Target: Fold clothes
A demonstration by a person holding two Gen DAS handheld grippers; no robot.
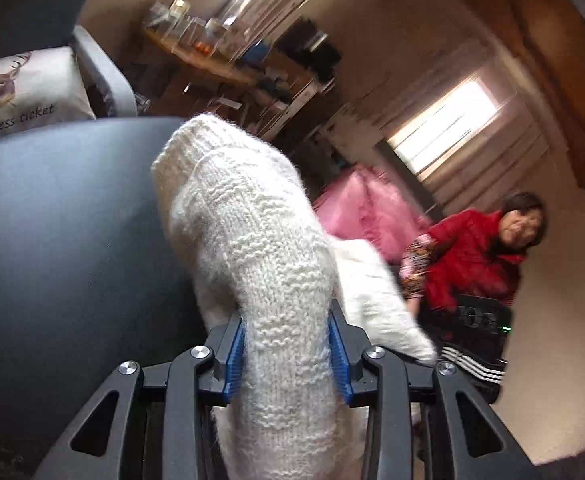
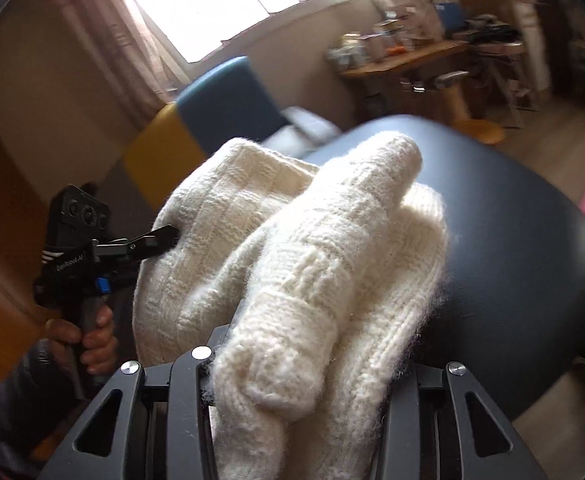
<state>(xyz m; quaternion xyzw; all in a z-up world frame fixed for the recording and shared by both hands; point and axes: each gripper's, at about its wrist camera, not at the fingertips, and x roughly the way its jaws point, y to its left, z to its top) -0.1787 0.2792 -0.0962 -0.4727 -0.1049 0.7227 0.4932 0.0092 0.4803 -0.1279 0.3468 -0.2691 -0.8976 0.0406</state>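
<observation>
A cream knitted sweater is lifted above a dark round table. My left gripper is shut on a thick bunched part of it, the blue pads pressing the knit from both sides. In the right wrist view the same sweater is bunched over the table, and my right gripper is shut on a rolled fold of it; its fingertips are buried in the wool. The left gripper shows there at the left, biting the sweater's edge, held by a hand.
A person in a red jacket is beyond the table on the right, near a pink garment. A deer-print cushion lies at the far left. A cluttered wooden desk and a blue and yellow chair stand behind.
</observation>
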